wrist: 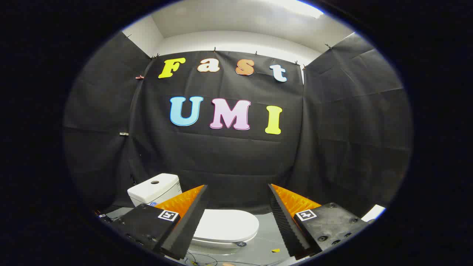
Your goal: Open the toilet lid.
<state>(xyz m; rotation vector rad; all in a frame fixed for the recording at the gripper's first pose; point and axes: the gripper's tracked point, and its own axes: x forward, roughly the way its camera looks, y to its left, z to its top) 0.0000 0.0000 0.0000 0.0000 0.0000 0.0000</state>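
Tool (236, 221) spread wide and holding nothing, one finger at 7 o'clock and one at 5 o'clock; closed toilet lid (226, 225) lying low between them and just ahead, partly behind the 7 o'clock finger, well below the tips and untouched. Long axis of the lid running from its rounded front near 5 o'clock back toward the cistern (155, 189) at 10 o'clock; likely a descent to the front rim first. Count: one tool, two fingers, one lid, one cistern; black booth wall (236, 162) farthest off.
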